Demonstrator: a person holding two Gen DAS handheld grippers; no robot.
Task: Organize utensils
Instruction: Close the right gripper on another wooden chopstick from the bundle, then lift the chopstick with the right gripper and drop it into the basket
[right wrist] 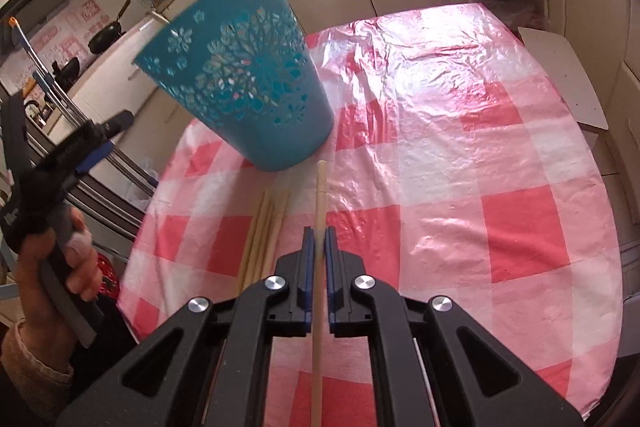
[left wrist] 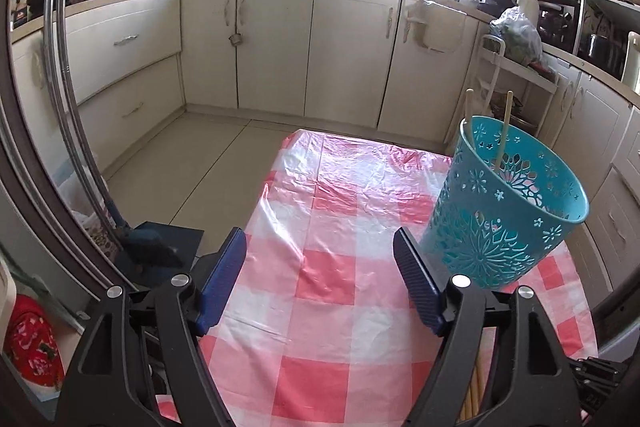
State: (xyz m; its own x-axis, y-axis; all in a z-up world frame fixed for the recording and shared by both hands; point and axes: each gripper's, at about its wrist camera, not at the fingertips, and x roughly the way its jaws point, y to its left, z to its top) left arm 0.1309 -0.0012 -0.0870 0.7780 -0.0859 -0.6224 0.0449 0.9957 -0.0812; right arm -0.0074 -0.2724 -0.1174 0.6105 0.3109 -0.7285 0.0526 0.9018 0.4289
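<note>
- Between the blue pads of my right gripper (right wrist: 319, 237) sits a single pale wooden chopstick (right wrist: 320, 199), clamped near its middle, its far tip pointing toward the foot of the teal plastic basket with cut-out flower patterns (right wrist: 240, 83).
- That basket stands on the pink-and-white checked plastic tablecloth (right wrist: 460, 167); two more chopsticks (left wrist: 507, 119) already lean inside it, tips above the rim.
- Just left of the held one, a loose bundle of pale chopsticks (right wrist: 264, 239) lies on the cloth, near the basket's base.
- My left gripper (left wrist: 320, 255) hangs with its jaws wide apart, nothing between them, the basket just to its right.
- I judge the stick light, stiff and smooth: it could pivot or slide in a mid-length pinch, so a firm, square hold matters when tipping it upright.
- The basket looks light and thin-walled; a nudge might tip it or push it across the slick cloth.
- The bundled sticks may roll; I would pinch one at mid-length.
</note>
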